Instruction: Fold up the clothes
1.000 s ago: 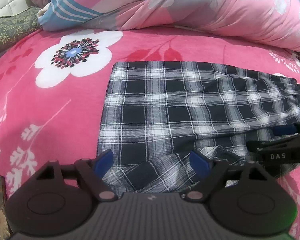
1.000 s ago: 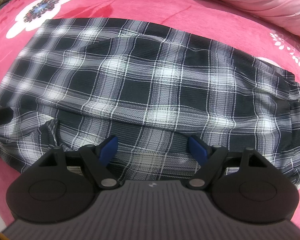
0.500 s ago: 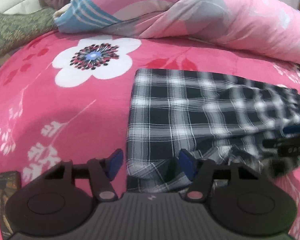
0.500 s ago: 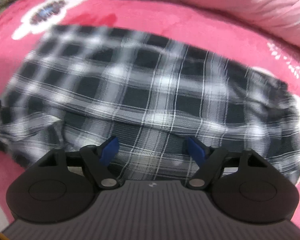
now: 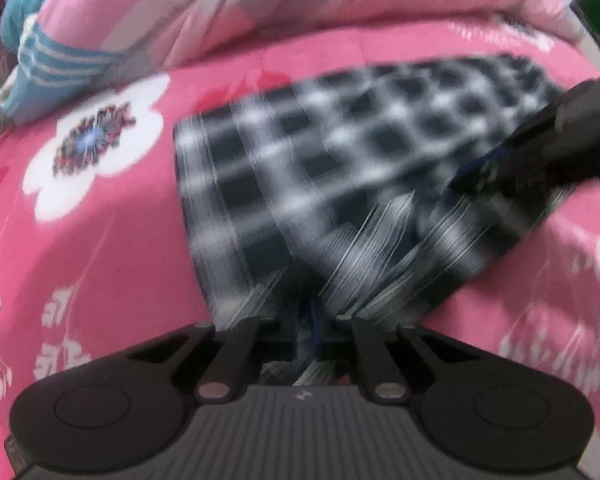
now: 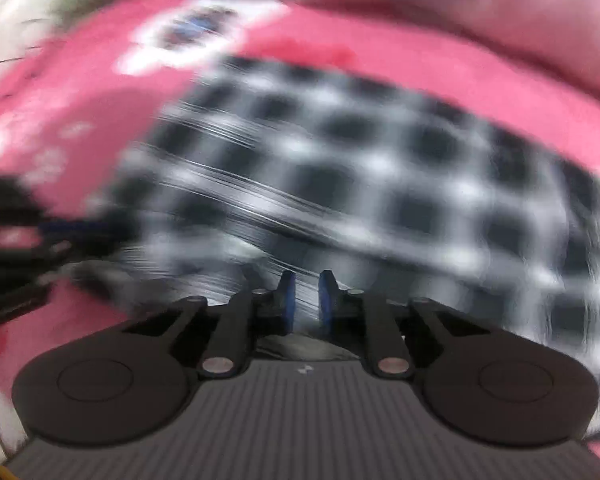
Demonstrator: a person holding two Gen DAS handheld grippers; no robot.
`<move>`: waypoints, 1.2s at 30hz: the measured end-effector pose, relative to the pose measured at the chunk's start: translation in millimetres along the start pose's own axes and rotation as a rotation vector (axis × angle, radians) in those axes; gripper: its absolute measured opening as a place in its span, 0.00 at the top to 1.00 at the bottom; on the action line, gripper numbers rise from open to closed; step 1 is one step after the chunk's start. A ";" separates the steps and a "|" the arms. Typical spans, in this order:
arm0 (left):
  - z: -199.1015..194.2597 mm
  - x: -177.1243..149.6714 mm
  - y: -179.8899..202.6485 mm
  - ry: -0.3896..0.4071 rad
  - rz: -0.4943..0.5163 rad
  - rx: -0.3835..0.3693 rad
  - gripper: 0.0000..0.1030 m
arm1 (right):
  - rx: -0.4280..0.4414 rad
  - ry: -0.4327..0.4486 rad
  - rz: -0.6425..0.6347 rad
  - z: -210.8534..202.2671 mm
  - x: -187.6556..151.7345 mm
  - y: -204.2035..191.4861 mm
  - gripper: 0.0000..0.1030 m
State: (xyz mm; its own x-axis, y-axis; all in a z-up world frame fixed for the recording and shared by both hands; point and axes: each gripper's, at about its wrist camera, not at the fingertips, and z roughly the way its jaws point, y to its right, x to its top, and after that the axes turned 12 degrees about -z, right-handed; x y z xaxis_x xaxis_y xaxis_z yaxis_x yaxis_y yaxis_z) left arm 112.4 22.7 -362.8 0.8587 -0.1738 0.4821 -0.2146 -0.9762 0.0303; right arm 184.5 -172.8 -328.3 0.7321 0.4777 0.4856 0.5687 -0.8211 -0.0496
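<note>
A black-and-white plaid garment (image 5: pixel 340 184) lies partly folded on a pink floral bedspread (image 5: pixel 100 260); both views are motion-blurred. My left gripper (image 5: pixel 308 320) is shut on the garment's near edge, cloth pinched between the blue pads. My right gripper (image 6: pixel 305 300) is shut on the plaid cloth (image 6: pixel 380 168) at its near edge, a thin strip of fabric between the pads. The right gripper also shows in the left wrist view (image 5: pixel 540 152) over the garment's right side. The left gripper shows at the left edge of the right wrist view (image 6: pixel 16 248).
A rolled pink quilt (image 5: pixel 340 12) with a blue striped part (image 5: pixel 56 60) lies along the far side of the bed. A large white flower print (image 5: pixel 96 140) is left of the garment.
Both grippers went from open to shut on the garment's near edge. Both views are now blurred by fast motion and the cloth is lifting.
</note>
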 end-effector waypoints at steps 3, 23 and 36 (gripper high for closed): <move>-10.9 4.0 -10.2 0.020 -0.024 -0.062 0.93 | 0.015 -0.024 0.111 -5.3 -0.3 15.0 0.91; 2.1 8.9 -13.5 -0.060 0.032 -0.366 0.76 | 0.279 -0.038 0.229 0.4 10.5 12.8 0.95; -5.6 12.7 -27.5 0.013 -0.060 -0.355 0.97 | 0.308 0.056 0.354 10.3 2.7 22.5 0.93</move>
State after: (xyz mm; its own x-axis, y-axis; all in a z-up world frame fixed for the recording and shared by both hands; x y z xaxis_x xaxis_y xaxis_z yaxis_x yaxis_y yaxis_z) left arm 126.5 48.1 -352.6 0.8695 -0.1133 0.4808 -0.3139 -0.8783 0.3607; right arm 203.2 -186.7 -337.1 0.8846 0.1602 0.4379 0.3784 -0.7953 -0.4736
